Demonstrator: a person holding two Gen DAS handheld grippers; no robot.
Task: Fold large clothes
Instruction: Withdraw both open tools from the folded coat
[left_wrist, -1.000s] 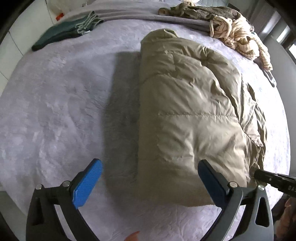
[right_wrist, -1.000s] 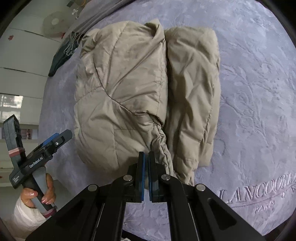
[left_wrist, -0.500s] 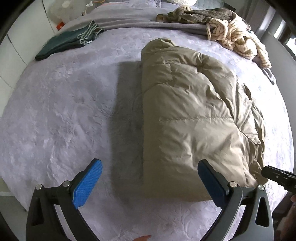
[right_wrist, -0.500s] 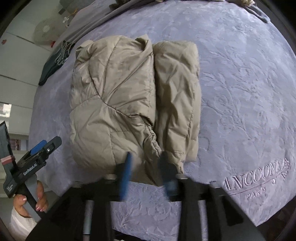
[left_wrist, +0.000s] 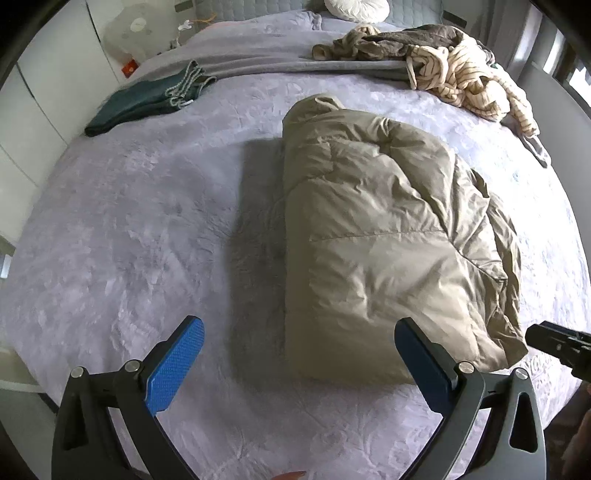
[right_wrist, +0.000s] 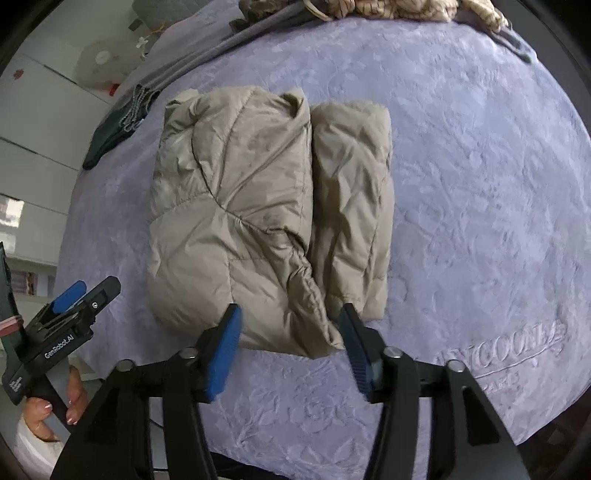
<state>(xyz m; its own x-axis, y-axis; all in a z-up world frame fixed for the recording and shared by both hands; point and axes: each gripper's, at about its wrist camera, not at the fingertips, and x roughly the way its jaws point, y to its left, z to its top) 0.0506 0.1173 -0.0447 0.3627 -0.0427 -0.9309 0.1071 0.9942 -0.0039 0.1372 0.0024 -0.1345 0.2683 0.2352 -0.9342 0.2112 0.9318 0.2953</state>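
A beige puffer jacket (left_wrist: 384, 236) (right_wrist: 258, 206) lies folded into a thick bundle on the lilac bedspread (left_wrist: 129, 221) (right_wrist: 480, 184). My left gripper (left_wrist: 301, 354) hangs open above the bundle's near edge, with nothing between its blue pads. Over the jacket's near corner, my right gripper (right_wrist: 291, 339) has its jaws opening; the cloth lies below them and the pads do not press on it. A tip of the right gripper (left_wrist: 557, 347) shows at the left wrist view's right edge, and the left gripper (right_wrist: 74, 306) appears at the right wrist view's left edge in a hand (right_wrist: 40, 410).
A folded dark green garment (left_wrist: 144, 103) (right_wrist: 114, 129) lies at the far left of the bed. A heap of striped and olive clothes (left_wrist: 443, 62) (right_wrist: 369, 7) sits at the far right beside a grey blanket (left_wrist: 258, 62). White cupboards (right_wrist: 40, 122) stand left.
My right gripper went from shut to open and let go of the jacket's near corner. Both grippers rose and drew back, so the jacket looks smaller and farther.
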